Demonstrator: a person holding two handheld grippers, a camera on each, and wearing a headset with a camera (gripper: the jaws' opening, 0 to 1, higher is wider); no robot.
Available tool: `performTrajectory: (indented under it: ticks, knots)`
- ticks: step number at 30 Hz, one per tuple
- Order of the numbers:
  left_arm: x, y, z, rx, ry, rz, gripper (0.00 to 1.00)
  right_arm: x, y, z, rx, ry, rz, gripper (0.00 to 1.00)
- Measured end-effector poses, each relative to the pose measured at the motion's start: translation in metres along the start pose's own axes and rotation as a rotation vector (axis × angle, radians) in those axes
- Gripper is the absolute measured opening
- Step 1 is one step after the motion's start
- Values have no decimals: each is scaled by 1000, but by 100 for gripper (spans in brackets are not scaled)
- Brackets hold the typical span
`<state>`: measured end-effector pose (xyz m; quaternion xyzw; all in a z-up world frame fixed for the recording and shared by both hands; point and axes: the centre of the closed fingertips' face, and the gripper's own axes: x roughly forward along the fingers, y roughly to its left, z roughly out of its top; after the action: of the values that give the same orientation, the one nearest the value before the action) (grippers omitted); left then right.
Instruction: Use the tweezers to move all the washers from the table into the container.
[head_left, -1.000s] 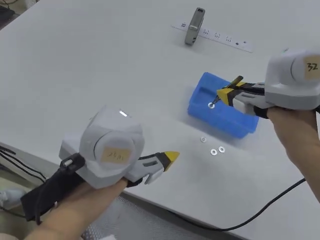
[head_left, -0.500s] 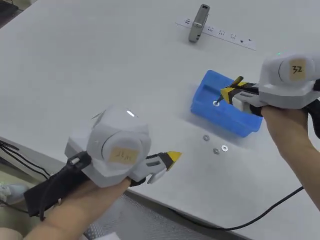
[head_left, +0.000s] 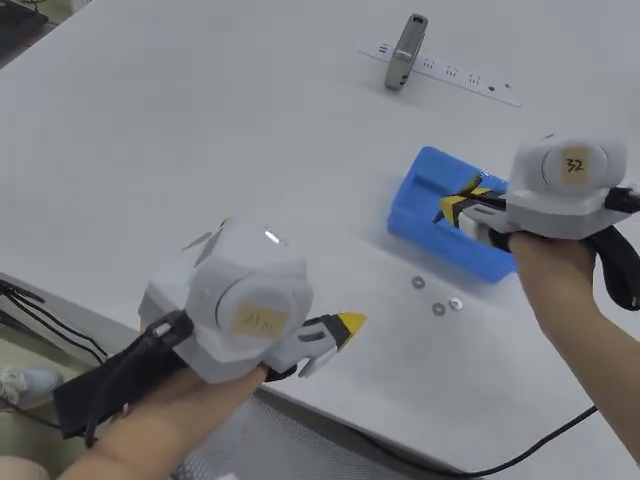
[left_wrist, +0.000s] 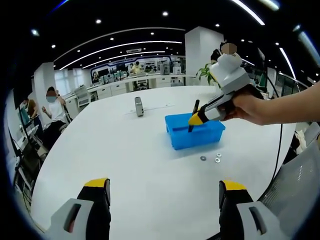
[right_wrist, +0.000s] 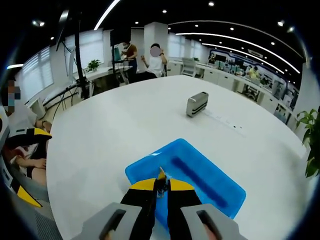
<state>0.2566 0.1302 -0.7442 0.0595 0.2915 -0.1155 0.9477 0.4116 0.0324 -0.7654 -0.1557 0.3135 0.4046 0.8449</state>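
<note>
A white table (head_left: 200, 120) seen from above, with a handheld gripper at each side of the frame. Nearest, in the lower left of the head view, a hand holds the left gripper (head_left: 340, 330) above the table's front edge, its yellow tips pointing right. In the left gripper view its two jaws stand far apart at the bottom corners, with nothing between them. Just right of centre in the head view, three small silver washers (head_left: 438, 309) lie loose on the bare tabletop in a little cluster, close together but apart from one another, and just in front of the blue container (head_left: 425, 185). The container is a shallow rectangular tray, set at an angle in the right half of the frame. At the right edge a second hand holds the right gripper (head_left: 455, 208), reaching left over the container. Its yellow-tipped jaws are pressed nearly together on a pair of dark tweezers (right_wrist: 160, 175), whose points hang over the inside of the container. Whether the tweezer points hold a washer cannot be told. A black cable (head_left: 520, 455) curves across the lower right corner. Farthest, near the top of the frame, a white power strip (head_left: 470, 82) lies flat with a grey device (head_left: 405, 50) at its left end.
</note>
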Motion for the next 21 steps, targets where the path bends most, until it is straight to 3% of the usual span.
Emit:
performTrajectory:
  ticks: [5, 15, 21]
  knots:
    - [0, 0, -1, 4, 7, 2, 91, 2, -1, -5, -10, 15, -14, 3]
    - [1, -1, -3, 14, 17, 2, 91, 1, -1, -6, -8, -3, -14, 3]
    - [0, 0, -2, 8, 12, 1, 91, 0, -6, -6, 33, -3, -18, 4]
